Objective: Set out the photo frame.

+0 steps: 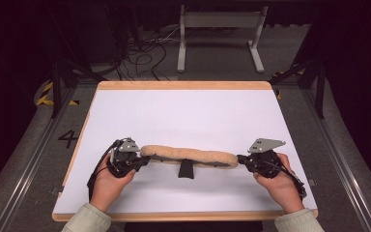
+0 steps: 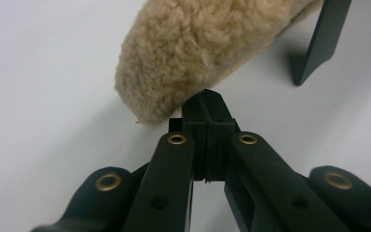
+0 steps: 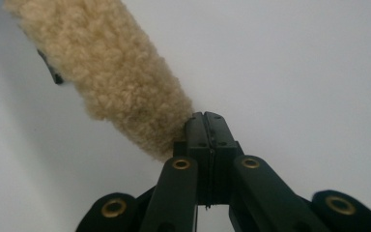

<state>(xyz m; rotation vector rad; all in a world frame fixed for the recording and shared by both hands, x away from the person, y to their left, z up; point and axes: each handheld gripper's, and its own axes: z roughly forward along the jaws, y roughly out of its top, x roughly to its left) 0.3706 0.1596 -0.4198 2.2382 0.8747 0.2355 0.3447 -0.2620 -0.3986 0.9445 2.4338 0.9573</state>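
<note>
Two hand-held grippers are meeting a long, tan, fleecy pad with a thin flat underside (image 1: 189, 155) at its opposite ends, on the white-topped bench with a pale wooden rim (image 1: 183, 85). At the pad's left end, the left hand-held gripper (image 2: 207, 104) is sitting with its jaws pressed fully together, their tip tucked under the fleece edge; whether anything is pinched between them I cannot tell. At the right end, the right hand-held gripper (image 3: 207, 125) is likewise closed tight, touching the fleece. Near the pad's middle, a short black strap (image 1: 186, 169) is hanging down onto the bench.
</note>
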